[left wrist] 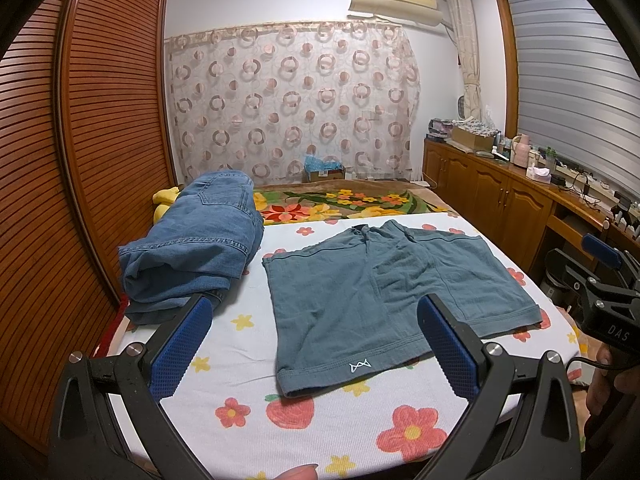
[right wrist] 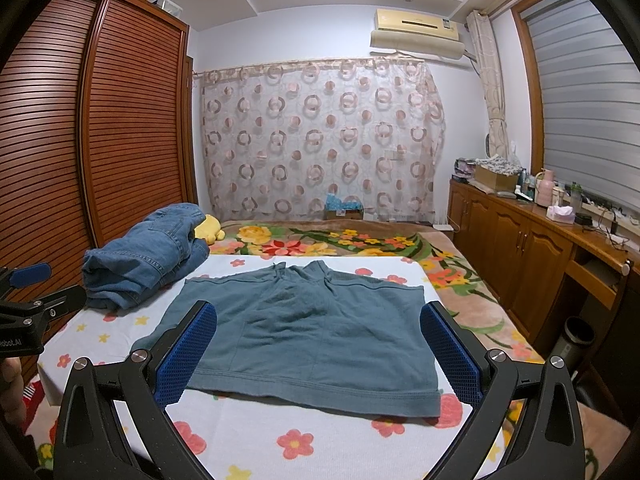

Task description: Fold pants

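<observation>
Teal-grey shorts [left wrist: 384,300] lie spread flat on the flowered white sheet [left wrist: 248,364], legs towards me, waistband away; a small white logo marks the near left hem. They also show in the right wrist view [right wrist: 312,336]. My left gripper [left wrist: 316,344] is open and empty, held above the near left leg hem. My right gripper [right wrist: 318,348] is open and empty above the near edge of the shorts. The right gripper also shows at the right edge of the left wrist view [left wrist: 600,280].
A pile of blue jeans [left wrist: 196,248] sits on the bed's left side, also in the right wrist view [right wrist: 148,260], with a yellow plush toy [right wrist: 210,228] behind it. A slatted wooden wardrobe [left wrist: 80,160] runs along the left. Wooden cabinets [left wrist: 500,188] with clutter stand on the right.
</observation>
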The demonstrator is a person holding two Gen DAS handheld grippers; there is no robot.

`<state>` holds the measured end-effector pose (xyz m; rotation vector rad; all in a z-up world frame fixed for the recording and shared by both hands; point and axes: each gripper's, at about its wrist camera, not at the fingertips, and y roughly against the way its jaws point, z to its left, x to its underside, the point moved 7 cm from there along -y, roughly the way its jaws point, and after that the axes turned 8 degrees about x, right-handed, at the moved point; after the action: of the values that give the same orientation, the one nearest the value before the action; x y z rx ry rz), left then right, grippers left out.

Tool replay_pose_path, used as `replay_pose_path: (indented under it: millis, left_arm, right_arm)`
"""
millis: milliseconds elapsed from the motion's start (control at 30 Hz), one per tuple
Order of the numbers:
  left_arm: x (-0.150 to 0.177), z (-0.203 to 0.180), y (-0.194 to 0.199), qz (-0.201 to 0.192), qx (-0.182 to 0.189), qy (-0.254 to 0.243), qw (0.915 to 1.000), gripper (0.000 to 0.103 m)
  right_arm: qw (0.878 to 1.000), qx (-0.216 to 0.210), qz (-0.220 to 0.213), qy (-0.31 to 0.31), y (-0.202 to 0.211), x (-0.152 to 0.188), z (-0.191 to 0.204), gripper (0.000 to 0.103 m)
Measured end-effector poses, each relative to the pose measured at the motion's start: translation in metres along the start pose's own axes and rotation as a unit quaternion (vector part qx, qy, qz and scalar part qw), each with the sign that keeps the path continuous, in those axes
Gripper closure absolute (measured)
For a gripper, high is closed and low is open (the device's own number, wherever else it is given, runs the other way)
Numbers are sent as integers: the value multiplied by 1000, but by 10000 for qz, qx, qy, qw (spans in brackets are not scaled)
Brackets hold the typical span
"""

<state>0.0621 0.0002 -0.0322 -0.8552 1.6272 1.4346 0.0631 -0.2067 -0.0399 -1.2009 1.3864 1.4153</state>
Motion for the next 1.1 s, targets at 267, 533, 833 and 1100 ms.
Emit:
replay_pose_path:
  millis: [267,533,833,1100]
  left_arm:
    - [0,0,0,-2,0,-3,10000,0]
    - [0,0,0,-11,-3,-6,10000,0]
    - [0,0,0,-12,-5,-10,10000,0]
    - [0,0,0,-14,-3,-8,10000,0]
  right_arm:
    - [10000,-3,-2,-3,0,0,-1,1]
    - [10000,-6,-10,0,0,-1,0,1]
    - [10000,-4,-15,2,2,-2,0,1]
    - [10000,-7,-16,1,2,-2,0,1]
